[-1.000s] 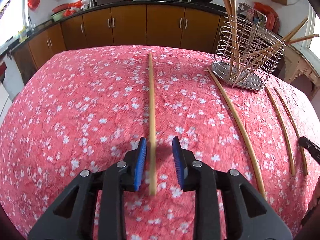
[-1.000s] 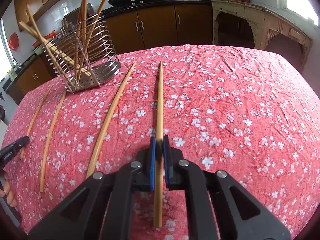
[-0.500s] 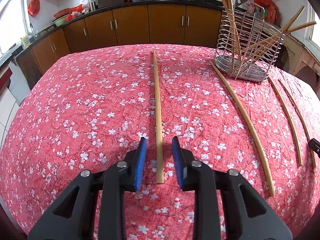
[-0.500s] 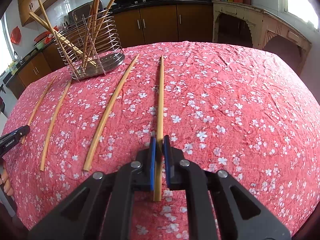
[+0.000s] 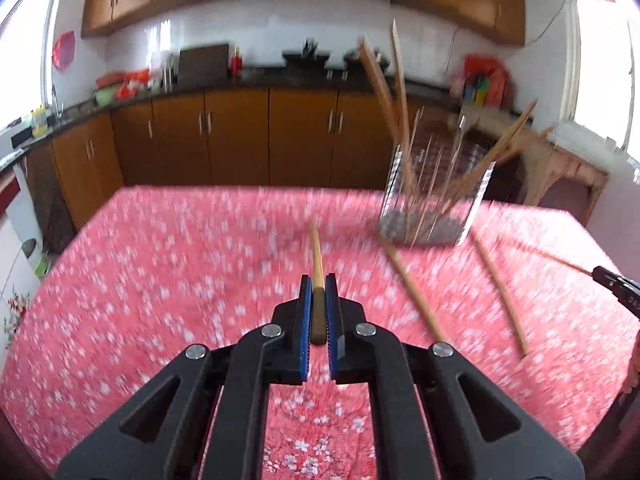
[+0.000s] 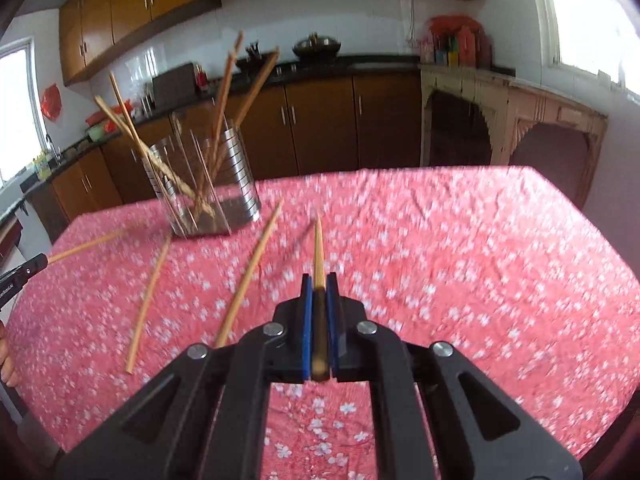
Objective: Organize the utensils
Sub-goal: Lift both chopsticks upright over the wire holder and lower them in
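Note:
My left gripper [image 5: 318,280] is shut on a long bamboo chopstick [image 5: 317,256] and holds it lifted above the red floral tablecloth [image 5: 160,288]. My right gripper [image 6: 319,279] is shut on another chopstick [image 6: 318,248], also lifted, pointing forward. The wire utensil holder [image 5: 432,196] stands at the back with several chopsticks leaning in it; it also shows in the right wrist view [image 6: 204,188]. Loose chopsticks lie on the cloth [image 5: 416,292] [image 5: 500,292] [image 6: 250,276] [image 6: 148,300].
The right gripper's tip shows at the left view's right edge [image 5: 616,290], and the left gripper's tip at the right view's left edge [image 6: 20,274]. Brown kitchen cabinets [image 5: 240,136] and a counter stand behind the table. Both views are motion-blurred.
My left gripper has closed on its chopstick. Both grippers have lifted and tilted up, raising their chopsticks off the cloth.

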`<action>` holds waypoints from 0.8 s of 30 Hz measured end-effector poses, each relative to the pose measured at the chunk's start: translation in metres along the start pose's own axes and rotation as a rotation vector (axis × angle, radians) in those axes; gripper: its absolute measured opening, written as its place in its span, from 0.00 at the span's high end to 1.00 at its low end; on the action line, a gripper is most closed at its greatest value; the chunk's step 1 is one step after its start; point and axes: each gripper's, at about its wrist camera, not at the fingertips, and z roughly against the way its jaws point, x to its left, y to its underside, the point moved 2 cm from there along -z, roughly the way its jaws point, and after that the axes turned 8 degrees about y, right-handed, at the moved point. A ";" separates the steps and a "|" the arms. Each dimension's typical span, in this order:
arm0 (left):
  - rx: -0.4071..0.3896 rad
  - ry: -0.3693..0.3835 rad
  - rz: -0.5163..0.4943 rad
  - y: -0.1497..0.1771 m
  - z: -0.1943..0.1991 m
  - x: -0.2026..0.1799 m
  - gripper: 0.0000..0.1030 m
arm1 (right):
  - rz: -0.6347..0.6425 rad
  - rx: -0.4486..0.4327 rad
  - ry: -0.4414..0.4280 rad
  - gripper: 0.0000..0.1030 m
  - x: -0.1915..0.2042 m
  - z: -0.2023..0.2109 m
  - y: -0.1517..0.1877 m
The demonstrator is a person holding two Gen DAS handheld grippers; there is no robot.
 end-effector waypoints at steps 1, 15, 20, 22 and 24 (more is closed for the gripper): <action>-0.032 0.014 0.008 -0.008 0.009 0.000 0.94 | -0.007 -0.028 -0.006 0.92 -0.002 0.008 -0.006; -0.159 0.013 0.083 -0.058 0.031 0.005 0.94 | -0.073 -0.216 -0.087 0.92 0.003 0.052 -0.074; -0.184 0.012 0.078 -0.067 0.036 0.004 0.94 | -0.071 -0.238 -0.102 0.92 0.007 0.056 -0.083; -0.189 0.012 0.072 -0.069 0.038 0.002 0.94 | -0.072 -0.241 -0.104 0.92 0.007 0.057 -0.086; -0.193 0.011 0.067 -0.072 0.038 0.000 0.94 | -0.071 -0.244 -0.105 0.92 0.009 0.058 -0.087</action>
